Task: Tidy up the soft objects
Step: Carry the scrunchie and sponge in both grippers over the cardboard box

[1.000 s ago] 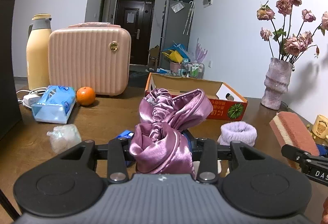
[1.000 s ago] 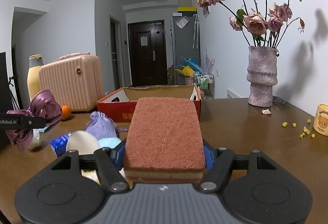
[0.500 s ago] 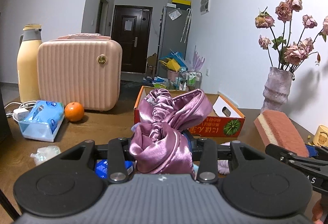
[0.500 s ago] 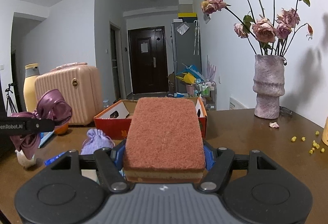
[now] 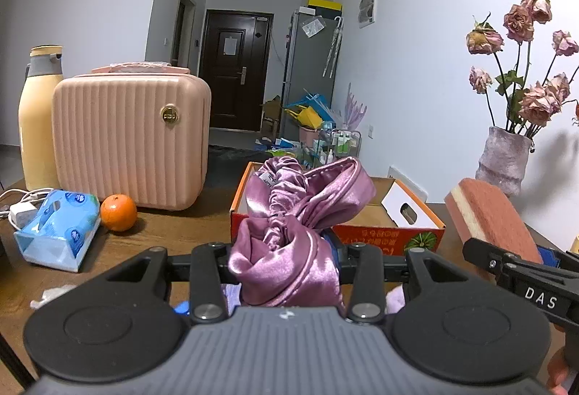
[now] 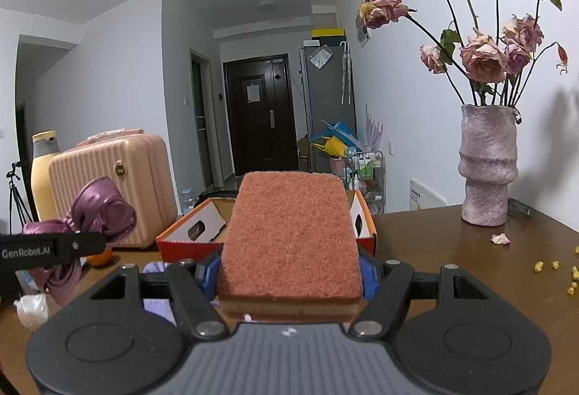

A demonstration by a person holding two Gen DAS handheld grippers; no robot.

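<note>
My left gripper point(image 5: 286, 250) is shut on a crumpled purple satin cloth point(image 5: 289, 214), held above the table just short of the open orange cardboard box point(image 5: 391, 232). My right gripper point(image 6: 289, 268) is shut on a reddish scrubbing sponge point(image 6: 289, 236) with a yellow foam base, also raised in front of the same box point(image 6: 188, 239). Each view catches the other tool: the sponge point(image 5: 488, 214) at the right of the left wrist view, the satin cloth point(image 6: 97, 210) at the left of the right wrist view. A small lilac soft item point(image 6: 155, 268) lies on the table below the grippers, mostly hidden.
A pink ribbed suitcase point(image 5: 130, 138), a yellow flask point(image 5: 36, 120), an orange point(image 5: 118, 212) and a blue tissue pack point(image 5: 58, 228) stand at the left. A vase of dried roses point(image 6: 486, 163) stands at the right, with petals and yellow crumbs point(image 6: 553, 268) on the brown table point(image 6: 452, 250).
Both grippers have moved forward and slightly up toward the box, each keeping its load. The box looms larger, and the lilac item has slipped under the grippers' bodies.
</note>
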